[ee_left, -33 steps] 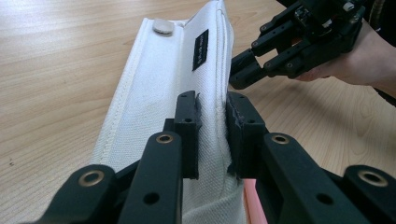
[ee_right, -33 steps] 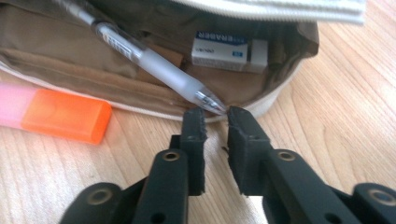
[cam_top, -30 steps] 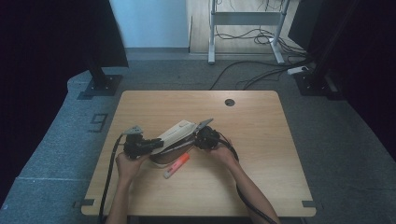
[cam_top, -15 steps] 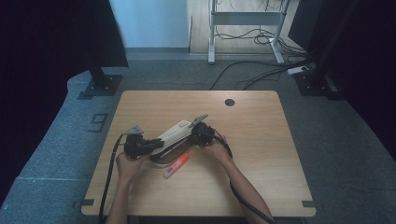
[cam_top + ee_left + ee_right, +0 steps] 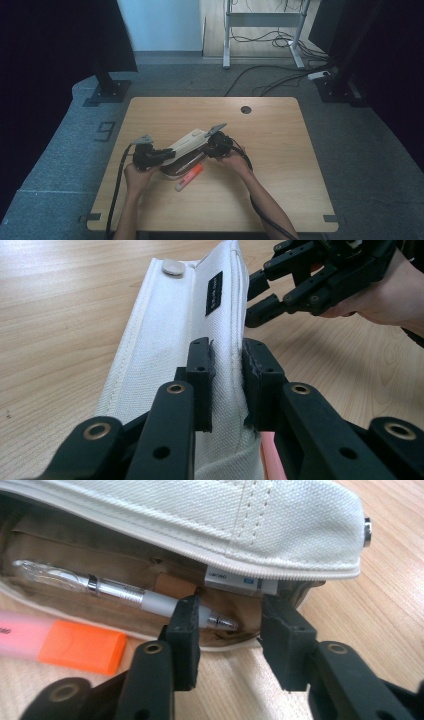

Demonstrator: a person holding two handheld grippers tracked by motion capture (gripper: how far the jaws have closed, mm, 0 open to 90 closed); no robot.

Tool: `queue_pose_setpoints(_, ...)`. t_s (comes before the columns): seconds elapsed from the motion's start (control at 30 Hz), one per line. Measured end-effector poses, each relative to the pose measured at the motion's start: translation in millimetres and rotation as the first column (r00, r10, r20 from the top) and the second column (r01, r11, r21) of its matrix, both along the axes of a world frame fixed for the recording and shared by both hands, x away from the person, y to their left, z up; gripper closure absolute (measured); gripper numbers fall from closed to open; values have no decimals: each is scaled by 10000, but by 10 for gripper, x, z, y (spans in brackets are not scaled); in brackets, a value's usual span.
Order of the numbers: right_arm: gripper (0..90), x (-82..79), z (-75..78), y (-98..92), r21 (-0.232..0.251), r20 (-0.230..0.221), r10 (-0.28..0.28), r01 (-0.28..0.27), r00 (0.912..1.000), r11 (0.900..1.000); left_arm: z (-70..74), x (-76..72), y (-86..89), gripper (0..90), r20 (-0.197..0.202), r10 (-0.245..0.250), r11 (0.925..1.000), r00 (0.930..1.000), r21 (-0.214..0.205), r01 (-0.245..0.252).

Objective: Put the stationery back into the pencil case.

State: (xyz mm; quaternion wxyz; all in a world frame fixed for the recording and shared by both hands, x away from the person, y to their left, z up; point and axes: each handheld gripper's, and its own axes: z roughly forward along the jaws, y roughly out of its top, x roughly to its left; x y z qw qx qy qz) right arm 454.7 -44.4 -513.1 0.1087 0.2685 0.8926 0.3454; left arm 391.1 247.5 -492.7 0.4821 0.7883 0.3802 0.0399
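- High view: I keep the case [image 5: 184, 146] mid-table, L gripper [image 5: 165, 156] at one end, R gripper [image 5: 214, 141] at the other; marker [image 5: 189, 178] beside it.
- L gripper view: jaws clamped on the flap [image 5: 220, 340].
- R gripper view: jaws just opened, nothing gripped; pen [image 5: 120, 591] lies inside, so it's been let go.

A light wooden worktop [image 5: 280, 150] with a round cable hole [image 5: 245, 109] near its far edge stands on grey carpet floor [image 5: 360, 150]. Behind it is a pale blue wall [image 5: 160, 25], a metal desk frame [image 5: 262, 20] with loose cables [image 5: 270, 82], and dark curtains [image 5: 45, 65] at both sides.
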Motion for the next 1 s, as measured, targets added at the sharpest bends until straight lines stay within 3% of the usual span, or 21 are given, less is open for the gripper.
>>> queue_pose_setpoints(0.33,500,-61,21,-78,24,64,6,-6,10000,10000,0,0,1,754,3,-13,10000,10000,-3,13)
queue_pose_setpoints(0.63,368,-168,55,-175,112,85,29,-30,10000,9999,-1,0,1,752,-1,-21,10000,10000,-1,21)
queue_pose_setpoints(1.0,327,-320,47,-165,224,61,406,-407,9992,9989,-1,3,32,754,11,34,10000,10000,-37,-34)
